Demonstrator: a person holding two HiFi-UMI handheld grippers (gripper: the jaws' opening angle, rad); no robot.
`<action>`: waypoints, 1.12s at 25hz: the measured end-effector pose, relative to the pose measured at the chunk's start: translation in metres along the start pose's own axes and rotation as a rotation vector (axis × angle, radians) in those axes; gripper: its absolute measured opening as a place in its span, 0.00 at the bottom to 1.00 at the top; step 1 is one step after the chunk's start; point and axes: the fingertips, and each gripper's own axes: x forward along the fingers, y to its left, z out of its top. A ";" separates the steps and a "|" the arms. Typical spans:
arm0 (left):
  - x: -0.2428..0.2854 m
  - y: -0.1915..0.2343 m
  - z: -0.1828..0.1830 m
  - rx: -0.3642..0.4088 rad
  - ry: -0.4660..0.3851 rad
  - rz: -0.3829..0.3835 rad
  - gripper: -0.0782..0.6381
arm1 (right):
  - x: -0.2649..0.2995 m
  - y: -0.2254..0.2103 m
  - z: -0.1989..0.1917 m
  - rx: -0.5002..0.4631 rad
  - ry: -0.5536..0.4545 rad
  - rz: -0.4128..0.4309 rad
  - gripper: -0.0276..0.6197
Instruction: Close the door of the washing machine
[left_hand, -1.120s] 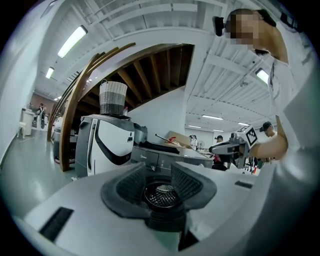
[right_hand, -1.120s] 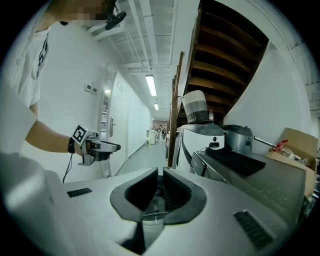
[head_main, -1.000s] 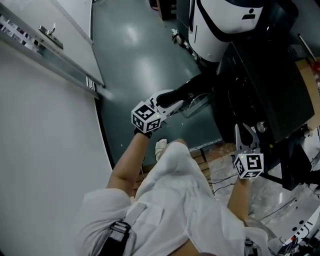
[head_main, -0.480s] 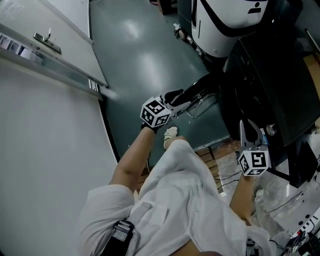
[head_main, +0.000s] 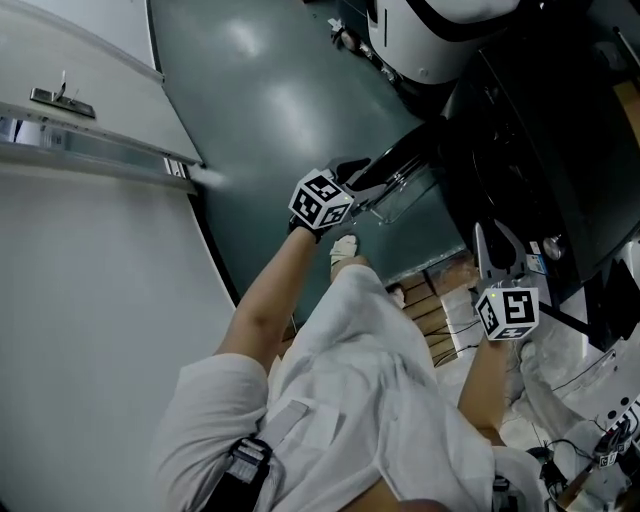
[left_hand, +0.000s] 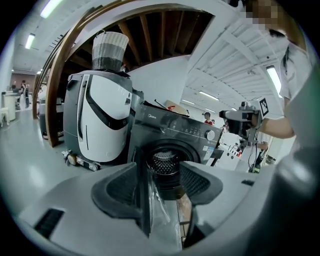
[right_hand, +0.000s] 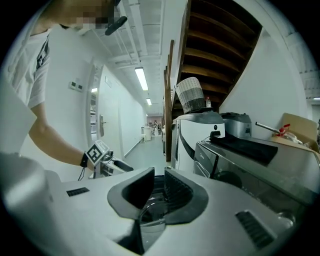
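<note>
The dark grey washing machine (head_main: 520, 120) stands at the right of the head view, and its round door (head_main: 405, 195) with a clear window swings out toward the floor. In the left gripper view the drum (left_hand: 167, 162) gapes behind the door's dark edge (left_hand: 145, 200). My left gripper (head_main: 372, 180) (left_hand: 159, 175) straddles that edge. Its jaws are opening, the left pad (left_hand: 120, 187) lies close to the edge and the right pad is well off it. My right gripper (head_main: 493, 250) (right_hand: 157, 182) hovers open by the machine's front, holding nothing, with the door glass (right_hand: 150, 215) seen beyond it.
A white rounded appliance (left_hand: 102, 120) with a woven basket (left_hand: 110, 50) on top stands left of the machine. A white wall with a door handle (head_main: 55, 98) runs along the left. Wooden boards and plastic wrap (head_main: 440, 300) lie on the floor by my feet.
My left gripper has sunk and moved in onto the door's edge. The right gripper has drifted a little along the machine's front.
</note>
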 end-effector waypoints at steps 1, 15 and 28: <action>0.005 0.004 -0.004 -0.003 0.012 0.000 0.48 | 0.003 -0.001 -0.002 0.004 0.003 -0.001 0.16; 0.039 0.029 -0.055 -0.048 0.169 0.018 0.51 | 0.014 -0.004 -0.018 0.039 0.025 0.006 0.17; 0.032 -0.006 -0.054 -0.065 0.153 -0.007 0.57 | -0.013 0.017 -0.006 0.023 0.027 0.013 0.17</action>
